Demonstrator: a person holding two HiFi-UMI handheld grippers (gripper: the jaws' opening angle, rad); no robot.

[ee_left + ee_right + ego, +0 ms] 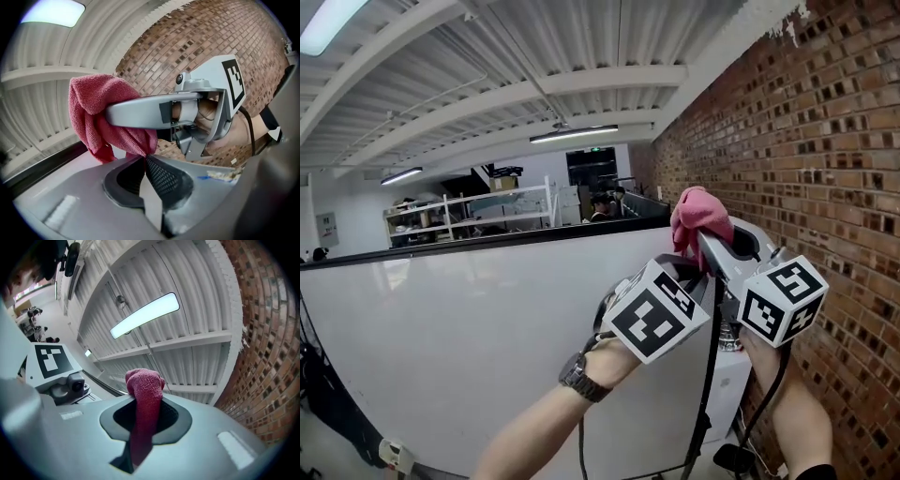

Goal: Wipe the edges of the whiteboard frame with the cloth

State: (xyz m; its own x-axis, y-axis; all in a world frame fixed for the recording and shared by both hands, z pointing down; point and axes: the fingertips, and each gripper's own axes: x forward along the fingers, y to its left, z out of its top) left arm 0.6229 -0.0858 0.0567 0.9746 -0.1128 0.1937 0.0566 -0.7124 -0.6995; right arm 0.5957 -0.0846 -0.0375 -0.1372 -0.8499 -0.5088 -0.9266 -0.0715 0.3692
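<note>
Jaws of the right gripper (pixel 143 409) pinch the pink cloth (pixel 144 380); the left gripper (pixel 144 159) has them pressed together, cloth corner at their tip, grip there unclear.

A tall brick wall (pixel 825 141) runs along the right side, red and brown. There is rough white plaster (pixel 773 17) where it meets the top. The ceiling (pixel 487 66) is white and ridged, and thick white beams (pixel 609 80) go across it. A long light (pixel 574 133) glows in the middle, a second light (pixel 400 175) glows further left, and a big bright light (pixel 323 23) shines in the near corner. Far at the back stand white shelves (pixel 469 211) with boxes on them. Behind those is a white wall (pixel 539 169) with a dark opening (pixel 592 167). Low on the left a bit of pale floor (pixel 323 459) shows.
</note>
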